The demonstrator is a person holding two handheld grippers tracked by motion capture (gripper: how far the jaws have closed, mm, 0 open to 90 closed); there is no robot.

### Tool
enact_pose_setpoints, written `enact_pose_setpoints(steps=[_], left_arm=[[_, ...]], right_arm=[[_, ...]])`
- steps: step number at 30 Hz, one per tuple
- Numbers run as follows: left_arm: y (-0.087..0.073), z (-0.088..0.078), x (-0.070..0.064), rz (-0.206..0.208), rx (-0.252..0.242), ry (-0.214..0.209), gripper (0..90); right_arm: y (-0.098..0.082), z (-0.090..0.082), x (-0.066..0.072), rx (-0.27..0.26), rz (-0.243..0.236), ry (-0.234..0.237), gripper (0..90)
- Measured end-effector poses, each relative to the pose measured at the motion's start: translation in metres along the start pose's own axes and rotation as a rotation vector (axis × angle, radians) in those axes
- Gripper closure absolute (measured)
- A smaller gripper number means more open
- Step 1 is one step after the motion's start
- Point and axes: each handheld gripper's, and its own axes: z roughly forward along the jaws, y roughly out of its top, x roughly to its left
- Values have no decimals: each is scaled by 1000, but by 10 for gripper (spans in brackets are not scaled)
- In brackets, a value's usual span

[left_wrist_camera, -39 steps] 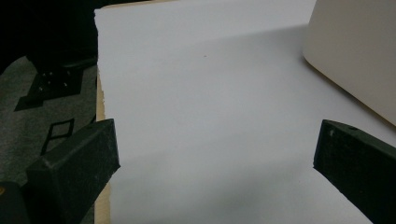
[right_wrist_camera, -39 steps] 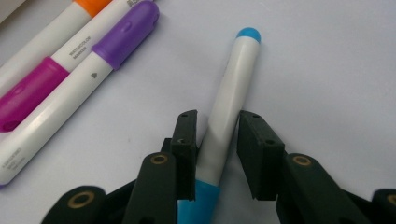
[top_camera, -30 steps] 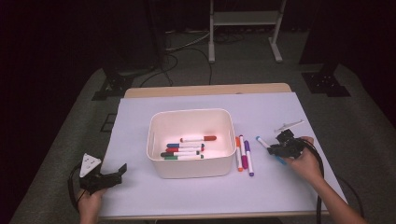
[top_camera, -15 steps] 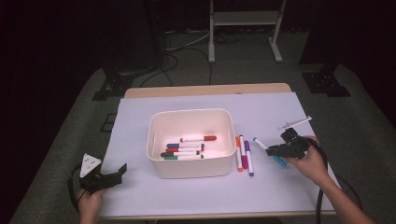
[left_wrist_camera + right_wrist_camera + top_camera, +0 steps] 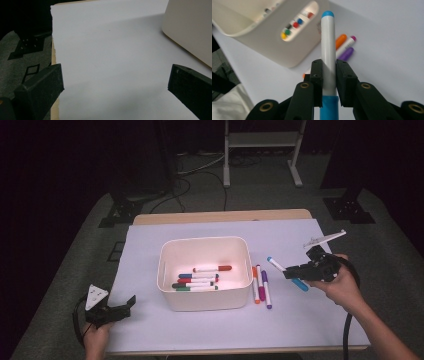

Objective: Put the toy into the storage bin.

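Observation:
My right gripper is shut on a blue marker, lifted off the table to the right of the white bin. In the right gripper view the blue marker stands between the jaws of the right gripper, pointing toward the bin. Several markers lie inside the bin. Three markers, orange, pink and purple, lie on the table beside the bin's right wall. My left gripper rests open at the table's front left corner with nothing between its jaws; the left gripper faces bare white table.
The white table sheet reaches to the front edge. A wooden strip runs along the far edge. Beyond it are a stand's legs and cables on the grey floor. The bin's side is at the right in the left gripper view.
My right gripper has risen from the table with the blue marker and swung it toward the bin. The left gripper has stayed where it was.

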Motion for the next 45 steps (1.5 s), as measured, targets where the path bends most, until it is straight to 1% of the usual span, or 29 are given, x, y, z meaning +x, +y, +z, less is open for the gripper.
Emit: enact_pose_setpoints(steps=[3,8,9,12,16,22,28,34,38,45], left_arm=[[0,0,0,1,4,-2,0],[0,0,0,-2,4,-3,0],[0,0,0,-2,4,-3,0],[0,0,0,-3,5,-2,0],[0,0,0,-3,4,-4,0],[0,1,0,-3,6,-5,0],[0,0,0,-3,5,-6,0],[0,0,0,-5,6,-7,0],[0,0,0,-6,5,-8,0],[0,0,0,-5,5,-10,0]], right_arm=[[12,-8,14,-15,-36,8,758],[34,-16,35,-39,-84,43,758],[38,-16,39,-40,-98,44,758],[52,-16,54,-40,-127,72,758],[66,-13,68,-39,-166,97,758],[79,2,83,-30,-210,144,758],[91,15,95,-5,-249,166,758],[101,27,110,2,-283,188,758],[106,36,115,10,-296,198,758],[112,55,122,40,-314,216,758]])
